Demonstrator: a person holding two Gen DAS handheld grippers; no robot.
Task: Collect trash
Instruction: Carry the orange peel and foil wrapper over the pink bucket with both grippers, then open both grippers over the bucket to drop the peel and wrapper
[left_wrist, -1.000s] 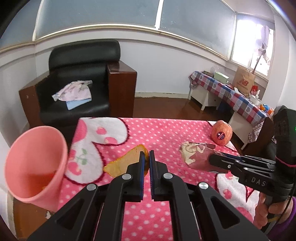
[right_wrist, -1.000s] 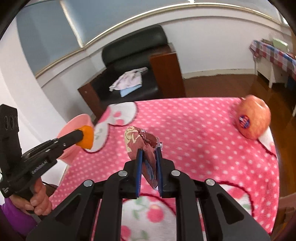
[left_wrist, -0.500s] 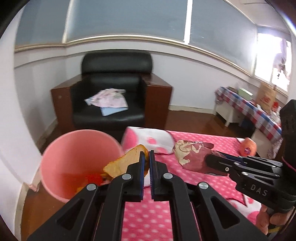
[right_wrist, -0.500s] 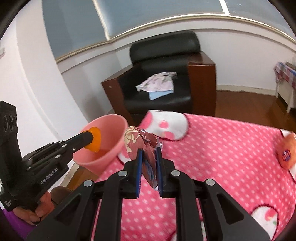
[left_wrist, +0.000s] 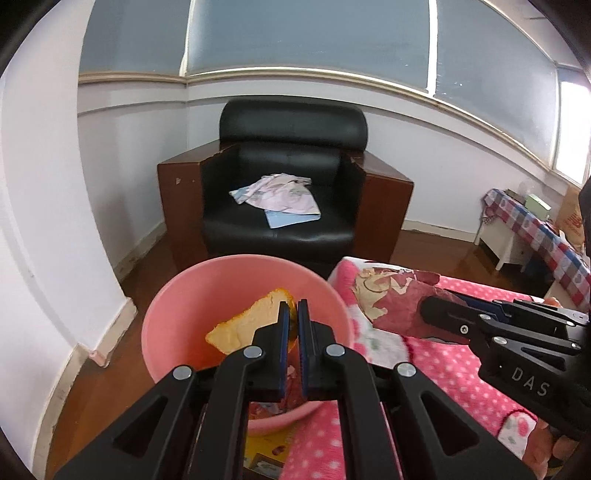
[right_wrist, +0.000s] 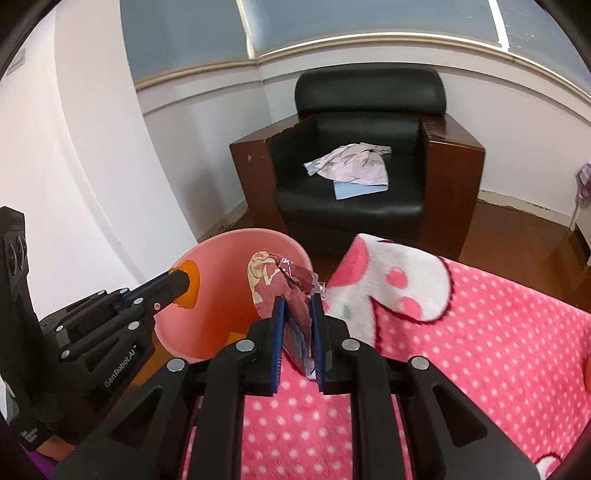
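While an orange peel (left_wrist: 245, 325) is held above the open pink bin (left_wrist: 177, 325), clamped in the left hand-held gripper (left_wrist: 291, 314), a crumpled wrapper (right_wrist: 282, 288) is pinched by the right hand-held gripper (right_wrist: 298, 306) beside the bin's rim, over the pink dotted bench (right_wrist: 498, 350) edge

The right gripper (right_wrist: 298, 306) was clamped on a crumpled wrapper (right_wrist: 280, 284), dark red with a cream patch, which stuck up between the blue pads (right_wrist: 279, 332). It hung at the table's corner, by the pink bin (right_wrist: 221, 258) on the floor. The left gripper (right_wrist: 183, 282) reached in from the left, an orange peel (right_wrist: 190, 282) pinched at its tip, right over the bin's mouth. The pink dotted cloth (right_wrist: 480, 332) covered the table on the right. Behind stood a black armchair (right_wrist: 354, 155) with some pale fabric (right_wrist: 351, 166) on its seat.
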